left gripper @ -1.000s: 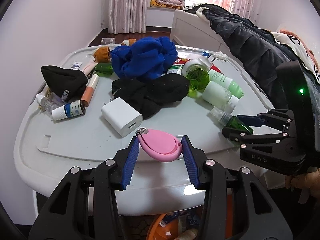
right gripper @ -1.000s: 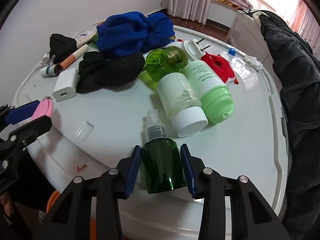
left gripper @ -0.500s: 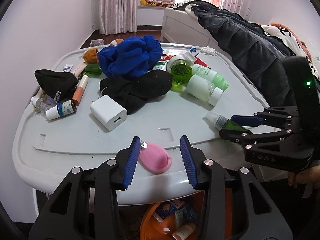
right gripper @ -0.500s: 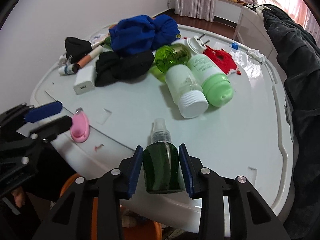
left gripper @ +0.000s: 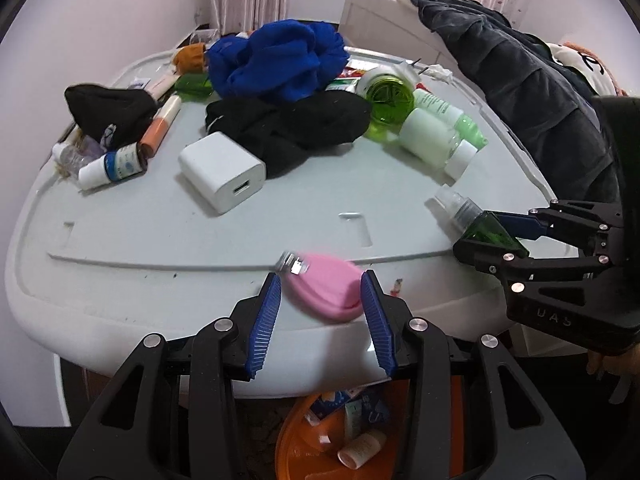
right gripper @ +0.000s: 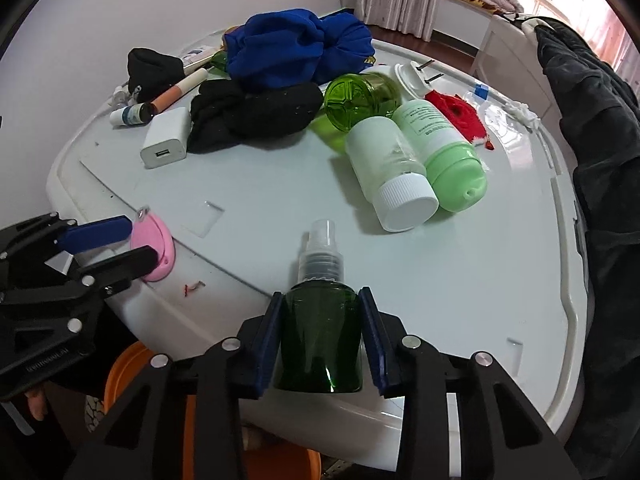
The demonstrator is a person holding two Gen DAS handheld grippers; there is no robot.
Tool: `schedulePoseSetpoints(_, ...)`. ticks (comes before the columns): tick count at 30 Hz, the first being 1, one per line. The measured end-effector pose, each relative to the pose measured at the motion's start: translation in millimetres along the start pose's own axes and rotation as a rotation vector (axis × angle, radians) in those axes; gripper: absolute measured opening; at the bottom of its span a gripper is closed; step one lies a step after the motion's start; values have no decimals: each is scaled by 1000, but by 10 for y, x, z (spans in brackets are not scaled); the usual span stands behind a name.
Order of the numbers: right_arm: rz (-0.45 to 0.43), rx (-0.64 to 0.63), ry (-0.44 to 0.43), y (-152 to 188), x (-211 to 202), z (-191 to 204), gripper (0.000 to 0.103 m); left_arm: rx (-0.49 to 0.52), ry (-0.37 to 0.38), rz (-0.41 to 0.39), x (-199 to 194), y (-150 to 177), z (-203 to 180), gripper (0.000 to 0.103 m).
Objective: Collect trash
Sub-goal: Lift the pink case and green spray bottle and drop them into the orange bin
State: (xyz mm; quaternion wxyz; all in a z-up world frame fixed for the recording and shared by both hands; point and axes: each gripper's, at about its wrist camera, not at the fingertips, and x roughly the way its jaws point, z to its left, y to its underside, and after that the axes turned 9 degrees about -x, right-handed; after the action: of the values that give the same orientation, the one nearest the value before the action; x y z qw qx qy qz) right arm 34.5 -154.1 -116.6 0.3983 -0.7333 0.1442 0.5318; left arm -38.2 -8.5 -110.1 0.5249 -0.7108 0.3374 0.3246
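My left gripper (left gripper: 320,300) is shut on a pink oval nail clipper (left gripper: 326,286) at the near edge of the white table (left gripper: 160,240); the clipper also shows in the right wrist view (right gripper: 154,246). My right gripper (right gripper: 322,332) is shut on a dark green spray bottle (right gripper: 320,340) with a clear cap, near the table's front edge. The bottle (left gripper: 480,228) also shows in the left wrist view, at the right. An orange bin (left gripper: 304,432) holding trash sits under the table edge, below my left gripper.
On the table lie a white charger (left gripper: 222,170), black cloth (left gripper: 296,128), blue cloth (left gripper: 276,62), a green jar (right gripper: 358,98), a white bottle (right gripper: 390,182), a light green bottle (right gripper: 444,160) and small tubes at far left (left gripper: 116,162). A bed with dark clothing stands right.
Both grippers moved back toward the table's near edge with their objects held. The orange bin came into view below the left gripper.
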Motion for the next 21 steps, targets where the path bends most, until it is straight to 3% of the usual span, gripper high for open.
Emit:
schedulePoseSetpoints(7, -47, 27, -29, -42, -151, -53, 37, -18, 14, 16, 15, 15, -31, 46)
schedulePoseSetpoints(9, -47, 23, -30, -46, -150, -47, 37, -24, 13, 22, 21, 25, -46, 66)
schedulePoseSetpoints(11, -51, 22, -35, -48, -163, -50, 37, -7, -28, 7, 27, 54, -90, 73)
schedulePoseSetpoints(16, -68, 34, -30, -24, -216, -93, 37, 17, -57, -27, 78, 62, -104, 73)
schedulePoseSetpoints(19, -73, 34, -30, -23, -230, -105, 37, 43, -83, -60, 100, 54, -107, 54)
schedulePoseSetpoints(21, -80, 32, -27, -24, -245, -106, 37, 33, -74, -63, 96, 39, -80, 55)
